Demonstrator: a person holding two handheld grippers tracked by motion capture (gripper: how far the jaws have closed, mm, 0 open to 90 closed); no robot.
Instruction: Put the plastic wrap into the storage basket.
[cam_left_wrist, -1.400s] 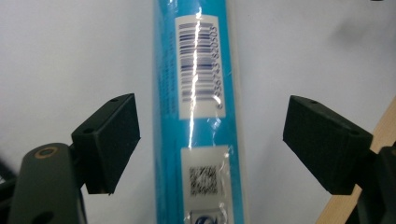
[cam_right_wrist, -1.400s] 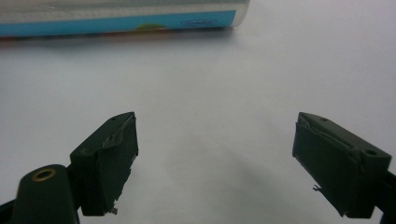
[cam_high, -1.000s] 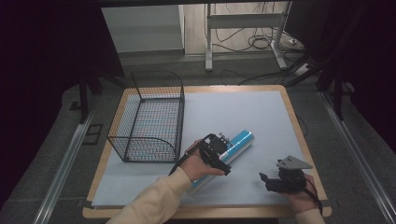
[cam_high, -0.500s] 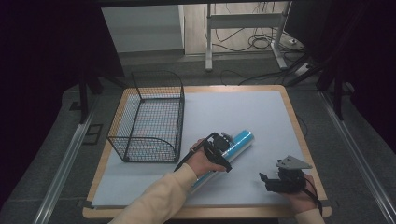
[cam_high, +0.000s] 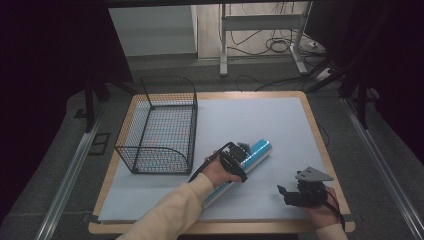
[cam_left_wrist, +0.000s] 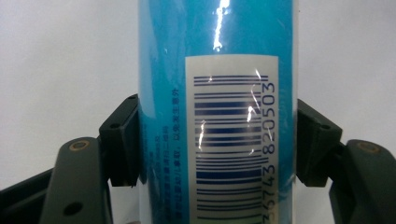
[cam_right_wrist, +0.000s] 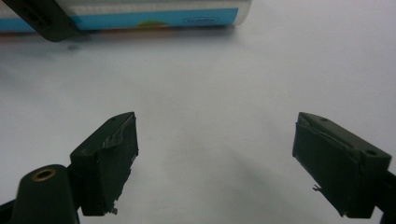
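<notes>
High view: wire basket (cam_high: 159, 127) beside blue tube (cam_high: 252, 155).

Left gripper (cam_high: 241, 156) fingers just closed, clamped; right gripper (cam_right_wrist: 215, 163) low, fingers wide apart.

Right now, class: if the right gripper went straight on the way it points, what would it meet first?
Probably the blue tube: it lies across the mat ahead of the right gripper, whose jaws stand open. Depth is unclear.

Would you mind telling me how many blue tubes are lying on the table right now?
1. The blue tube lies on the white table, right of the wire basket, clamped by the left gripper. The basket looks empty through its mesh.
</notes>
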